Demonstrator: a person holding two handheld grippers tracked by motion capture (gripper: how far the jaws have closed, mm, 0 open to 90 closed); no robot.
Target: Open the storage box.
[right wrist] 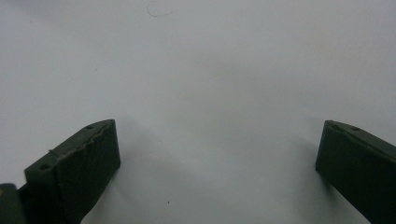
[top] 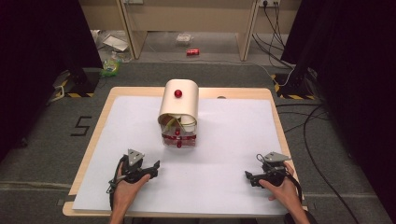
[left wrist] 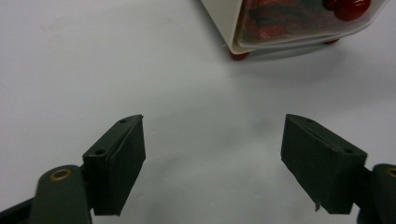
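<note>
A cream bread-bin-shaped box with a rounded lid and a red knob stands mid-table on the white sheet. Its clear front drawer shows red items inside and has small red knobs. The box's lower corner also appears at the top of the left gripper view. My left gripper rests low on the sheet, front left of the box, jaws wide apart and empty. My right gripper lies at the front right, pointing left, with its jaws also spread and nothing between them.
The wooden table edges frame the white sheet. Beyond the table lie a grey floor, cables at the right, a red can and litter by wooden furniture legs. Dark curtains flank both sides.
</note>
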